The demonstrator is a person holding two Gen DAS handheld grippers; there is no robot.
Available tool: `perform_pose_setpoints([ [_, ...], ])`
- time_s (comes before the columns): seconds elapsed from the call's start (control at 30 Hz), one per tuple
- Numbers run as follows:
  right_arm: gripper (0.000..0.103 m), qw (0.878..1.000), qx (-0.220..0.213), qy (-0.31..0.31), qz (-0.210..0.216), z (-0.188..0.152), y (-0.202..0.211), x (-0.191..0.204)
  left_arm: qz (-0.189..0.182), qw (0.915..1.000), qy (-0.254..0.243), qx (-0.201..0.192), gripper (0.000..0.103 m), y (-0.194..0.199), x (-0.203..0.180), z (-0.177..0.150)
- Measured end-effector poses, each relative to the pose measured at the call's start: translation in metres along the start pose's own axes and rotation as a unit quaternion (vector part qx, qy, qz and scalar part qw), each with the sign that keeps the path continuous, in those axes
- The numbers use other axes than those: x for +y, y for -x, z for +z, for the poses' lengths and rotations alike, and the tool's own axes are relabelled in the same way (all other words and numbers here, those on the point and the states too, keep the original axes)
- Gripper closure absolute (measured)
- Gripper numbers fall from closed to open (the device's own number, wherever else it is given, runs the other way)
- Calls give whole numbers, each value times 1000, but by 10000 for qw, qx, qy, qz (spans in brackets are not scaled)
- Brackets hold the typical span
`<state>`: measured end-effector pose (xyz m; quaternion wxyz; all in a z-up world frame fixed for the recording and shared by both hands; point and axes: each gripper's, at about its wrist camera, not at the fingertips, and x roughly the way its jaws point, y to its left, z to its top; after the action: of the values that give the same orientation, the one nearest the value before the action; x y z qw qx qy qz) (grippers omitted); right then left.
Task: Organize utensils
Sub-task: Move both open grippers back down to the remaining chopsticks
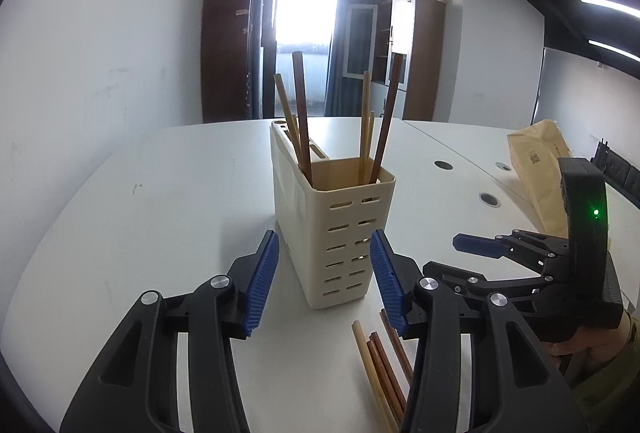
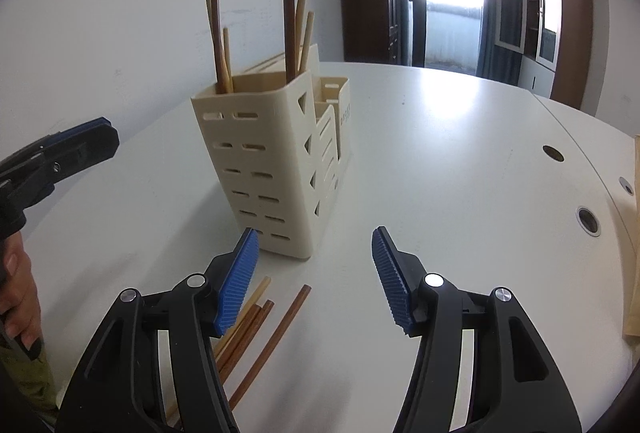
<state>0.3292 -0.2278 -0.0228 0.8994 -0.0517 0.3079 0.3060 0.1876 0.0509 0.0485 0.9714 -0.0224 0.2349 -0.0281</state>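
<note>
A cream slotted utensil holder (image 1: 344, 201) (image 2: 256, 169) stands upright on the white table (image 1: 160, 213). Several light and dark chopsticks (image 1: 302, 113) (image 2: 288, 13) lean inside its tall compartment. More loose chopsticks (image 1: 380, 365) (image 2: 256, 317) lie flat on the table just in front of the holder. My left gripper (image 1: 324, 237) is open and points at the holder's front, short of it, with nothing between its pads. My right gripper (image 2: 316, 233) is open too, low over the loose chopsticks and just right of the holder. It also shows in the left wrist view (image 1: 448, 257).
A brown paper bag (image 1: 540, 169) (image 2: 632, 253) lies at the right side of the table. Round cable holes (image 1: 489, 199) (image 2: 588, 221) sit along the table seam on the right. A white wall runs behind and to the left. A hand (image 2: 16, 297) holds the left gripper.
</note>
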Motion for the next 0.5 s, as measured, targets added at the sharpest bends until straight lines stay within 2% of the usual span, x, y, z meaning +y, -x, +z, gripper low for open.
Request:
perform_pose_setpoints([
  [0.5,45,9964,845,28,-93,-29,-50,3,56,9992,-10,404,55,-18,5,-23],
])
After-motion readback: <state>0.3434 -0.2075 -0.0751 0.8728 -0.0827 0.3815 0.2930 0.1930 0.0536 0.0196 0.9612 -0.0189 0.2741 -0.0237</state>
